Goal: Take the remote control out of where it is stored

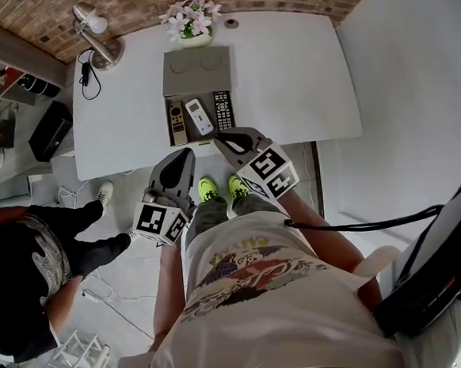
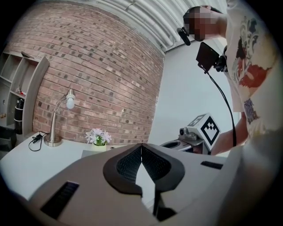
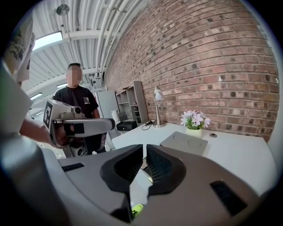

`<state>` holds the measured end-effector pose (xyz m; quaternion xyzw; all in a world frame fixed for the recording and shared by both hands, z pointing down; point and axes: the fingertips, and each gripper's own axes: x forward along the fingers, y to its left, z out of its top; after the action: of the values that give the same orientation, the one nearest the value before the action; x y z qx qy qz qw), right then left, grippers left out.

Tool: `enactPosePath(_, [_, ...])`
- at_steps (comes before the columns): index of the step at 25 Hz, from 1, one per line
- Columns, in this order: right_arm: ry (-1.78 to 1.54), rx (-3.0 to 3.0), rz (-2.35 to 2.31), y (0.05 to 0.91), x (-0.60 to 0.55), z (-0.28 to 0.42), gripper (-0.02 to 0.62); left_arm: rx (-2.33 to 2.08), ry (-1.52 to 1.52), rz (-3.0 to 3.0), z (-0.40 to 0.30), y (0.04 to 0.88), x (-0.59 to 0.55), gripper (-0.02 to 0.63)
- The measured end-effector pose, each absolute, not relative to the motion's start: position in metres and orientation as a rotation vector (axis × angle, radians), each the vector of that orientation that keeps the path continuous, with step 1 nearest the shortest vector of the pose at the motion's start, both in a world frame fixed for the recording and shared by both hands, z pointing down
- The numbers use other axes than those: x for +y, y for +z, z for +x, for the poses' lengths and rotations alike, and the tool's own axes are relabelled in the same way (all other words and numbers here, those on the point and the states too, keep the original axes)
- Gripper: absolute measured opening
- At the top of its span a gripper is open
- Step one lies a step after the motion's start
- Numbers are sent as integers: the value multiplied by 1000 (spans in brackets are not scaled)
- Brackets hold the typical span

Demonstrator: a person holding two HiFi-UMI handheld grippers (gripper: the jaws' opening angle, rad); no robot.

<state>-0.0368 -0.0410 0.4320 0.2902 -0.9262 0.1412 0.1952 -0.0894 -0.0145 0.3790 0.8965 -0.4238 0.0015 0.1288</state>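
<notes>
An open grey storage box [image 1: 170, 134] lies near the front edge of the white table [image 1: 302, 78], its lid [image 1: 196, 69] flat behind it. Inside lie three remotes side by side: a beige one [image 1: 177, 121], a white one [image 1: 199, 116] and a black one [image 1: 223, 110]. My left gripper [image 1: 182, 155] is shut and empty, just off the table's front edge below the box. My right gripper [image 1: 223, 138] is shut too, holding nothing, with its tip at the table edge beneath the black remote. In the right gripper view the lid [image 3: 185, 143] shows beyond the shut jaws; the remotes are hidden there.
A flower pot [image 1: 192, 19] stands behind the box and a desk lamp [image 1: 96, 39] at the table's back left corner. A person in black [image 1: 22, 267] stands on the floor at left. A low stand with a black case [image 1: 50, 130] sits left of the table.
</notes>
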Motion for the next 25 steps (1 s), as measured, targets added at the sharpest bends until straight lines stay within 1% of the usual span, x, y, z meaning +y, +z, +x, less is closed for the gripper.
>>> enactPosePath(5, [402,-2549,880,440,-52,-45,9,-1136,9,2643,-95,381,-26,6])
enactPosePath(8, [429,-2508,899,454,-53,-48,36,-1095,17,2644,-99,390,-29,6])
enactPosePath(14, [474,-2408,939,480,-58,-50,58,-1027,24,2649,-104,404,-36,6])
enactPosePath(20, [532,-2331,971,501,-62,-47,110,-998,39,2645,-106,416,-45,6])
enactPosePath(25, [576,-2287,994,515,-72,-45,130,-962,79,2635,-104,433,-52,6])
